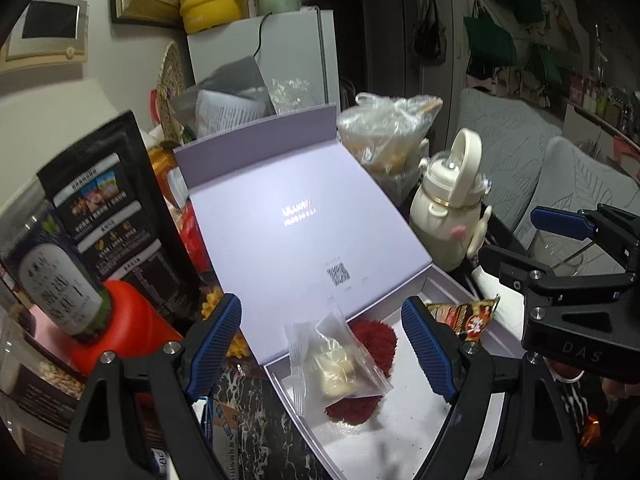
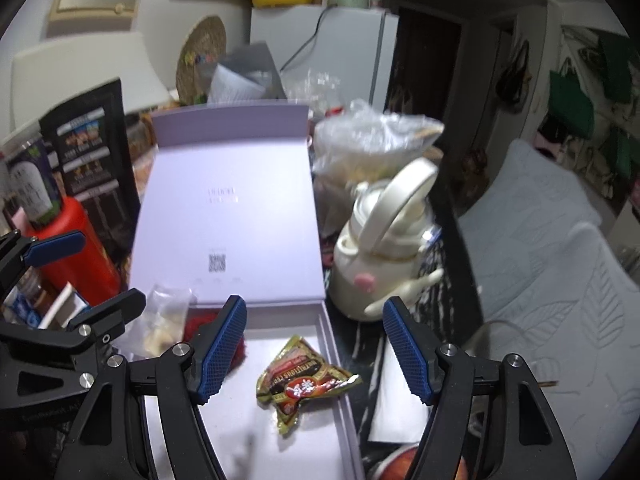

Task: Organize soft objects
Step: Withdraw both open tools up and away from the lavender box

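Both tools stand empty above the lavender box point(image 1: 444, 288): left gripper point(image 1: 326, 344) apart over the clear pouch point(image 1: 336, 360), right gripper point(image 2: 316, 344) apart over the snack packet point(image 2: 304, 380). Placing looks complete; next calls for fetching another soft item.

A dark, white-veined marble-look tabletop point(image 1: 256, 420) carries the clutter — its landmark is the open lilac gift box point(image 1: 404, 420), lid propped up behind. Right of the box stands a cream handled bottle point(image 2: 380, 264), a clear plastic bag point(image 2: 360, 140) behind it. Left of the box — a red container point(image 1: 136, 328) and a black snack pouch point(image 1: 116, 208).
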The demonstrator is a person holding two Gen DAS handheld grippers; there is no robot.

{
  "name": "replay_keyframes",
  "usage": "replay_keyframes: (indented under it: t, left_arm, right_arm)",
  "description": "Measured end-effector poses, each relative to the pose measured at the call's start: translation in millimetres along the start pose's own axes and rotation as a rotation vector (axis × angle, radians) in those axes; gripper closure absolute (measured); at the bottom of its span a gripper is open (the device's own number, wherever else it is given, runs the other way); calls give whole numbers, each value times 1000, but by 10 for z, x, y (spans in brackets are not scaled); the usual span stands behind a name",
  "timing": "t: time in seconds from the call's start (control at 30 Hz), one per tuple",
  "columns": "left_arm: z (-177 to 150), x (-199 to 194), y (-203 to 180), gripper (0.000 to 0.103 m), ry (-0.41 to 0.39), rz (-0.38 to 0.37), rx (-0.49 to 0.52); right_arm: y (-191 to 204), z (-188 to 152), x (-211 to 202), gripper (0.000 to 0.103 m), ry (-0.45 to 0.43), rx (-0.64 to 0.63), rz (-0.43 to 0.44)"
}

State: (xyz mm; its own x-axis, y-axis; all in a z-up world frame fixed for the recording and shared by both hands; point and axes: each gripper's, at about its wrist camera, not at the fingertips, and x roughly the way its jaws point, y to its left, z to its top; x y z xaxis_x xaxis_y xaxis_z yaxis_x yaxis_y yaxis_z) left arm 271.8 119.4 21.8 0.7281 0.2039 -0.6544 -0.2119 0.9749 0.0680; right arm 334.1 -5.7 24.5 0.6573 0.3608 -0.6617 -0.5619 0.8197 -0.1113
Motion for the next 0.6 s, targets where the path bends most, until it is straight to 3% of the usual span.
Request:
replay_keyframes:
  t: [0.47,0.53,0.6]
  left_arm:
    - [297,-983,21,20,-179,-17,8]
    - [317,-1139,10,18,-200,-25,14]
    - [321,-1285,1,6,-221,-31,17]
  right_arm:
    - [0,204,-1071,31,-176,-8,-49]
    - [6,210,-1270,30,-201,2,-56]
    - [-4,202,-1415,29,-215,13,-54]
